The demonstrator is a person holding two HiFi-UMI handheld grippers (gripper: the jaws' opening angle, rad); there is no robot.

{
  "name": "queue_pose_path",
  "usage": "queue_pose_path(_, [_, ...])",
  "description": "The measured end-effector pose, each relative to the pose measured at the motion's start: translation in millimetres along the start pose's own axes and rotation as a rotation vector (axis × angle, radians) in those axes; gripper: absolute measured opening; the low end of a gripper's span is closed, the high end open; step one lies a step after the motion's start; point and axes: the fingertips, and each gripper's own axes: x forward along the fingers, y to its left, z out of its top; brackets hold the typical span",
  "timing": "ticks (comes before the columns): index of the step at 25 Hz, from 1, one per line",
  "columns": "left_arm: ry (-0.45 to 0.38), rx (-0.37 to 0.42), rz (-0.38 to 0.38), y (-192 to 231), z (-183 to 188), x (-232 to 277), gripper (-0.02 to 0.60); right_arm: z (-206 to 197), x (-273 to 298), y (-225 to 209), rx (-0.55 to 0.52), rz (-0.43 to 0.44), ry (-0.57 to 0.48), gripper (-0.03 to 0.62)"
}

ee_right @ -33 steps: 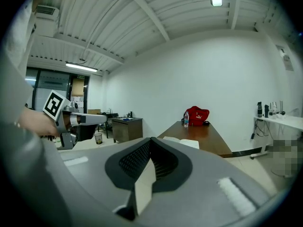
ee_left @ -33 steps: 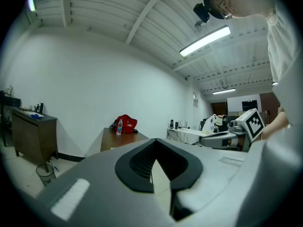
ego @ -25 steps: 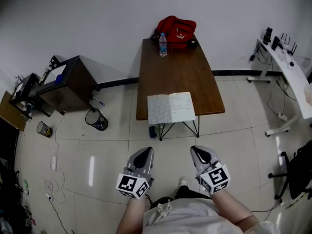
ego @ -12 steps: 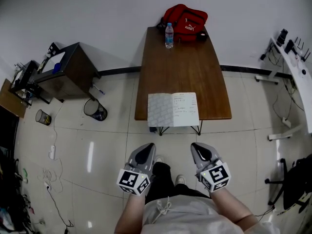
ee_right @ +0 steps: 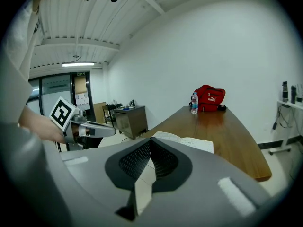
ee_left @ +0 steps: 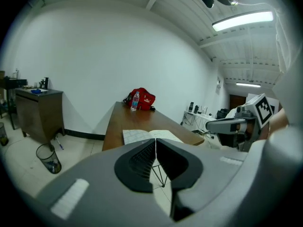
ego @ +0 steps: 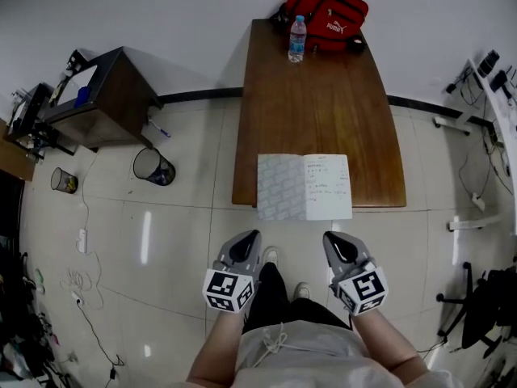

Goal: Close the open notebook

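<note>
Now, your left tool [ego: 249,239]: clenched, empty
Your right tool [ego: 331,239]: clenched, empty
Notebook [ego: 304,187]: open, near edge of bench [ego: 323,95]

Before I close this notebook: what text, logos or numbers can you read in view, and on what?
"PUMA": white print on the red fabric bag at the far end of the brown wooden table.
Handwriting on the right page of the white open notebook: too small to read.
Label on the clear plastic water bottle: too small to read.
Square black-and-white markers on the left gripper and right gripper: patterns, no words.
</note>
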Motion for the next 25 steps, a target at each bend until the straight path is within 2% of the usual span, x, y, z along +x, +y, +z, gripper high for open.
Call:
queue_pose_path(3, [0.074, -0.041, 0.025, 31, -23, 23, 0.13, -3, 31, -2, 0.017, 0.017, 0.018, 0.006])
queue_pose_path(9, [0.186, -0.185, -0.018, 62, -74, 66, 0.169, -31, 77, -17, 0.072, 0.016, 0.068, 0.006])
queue_pose_path(11, [0.215, -0.209, -0.022, 67, -89, 76, 0.219, -42, 86, -28, 0.086, -0.008, 0.085, 0.006])
queue_pose_path(13, [0.229, -0.226, -0.026, 72, -97, 83, 0.235, -48, 91, -40, 0.079, -0.034, 0.101, 0.006])
queue_pose_path(18, [0.24, -0.262, -0.06, 74, -101, 97, 0.225, -48, 96, -65, 0.042, -0.083, 0.115, 0.006])
queue_pose_path(21, [0.244, -0.278, -0.074, 74, -101, 101, 0.122, -47, 98, -73, 0.038, -0.105, 0.115, 0.006])
queue_pose_path(25, [0.237, -0.287, -0.065, 78, -97, 99, 0.082, -48, 98, -73, 0.036, -0.11, 0.118, 0.006])
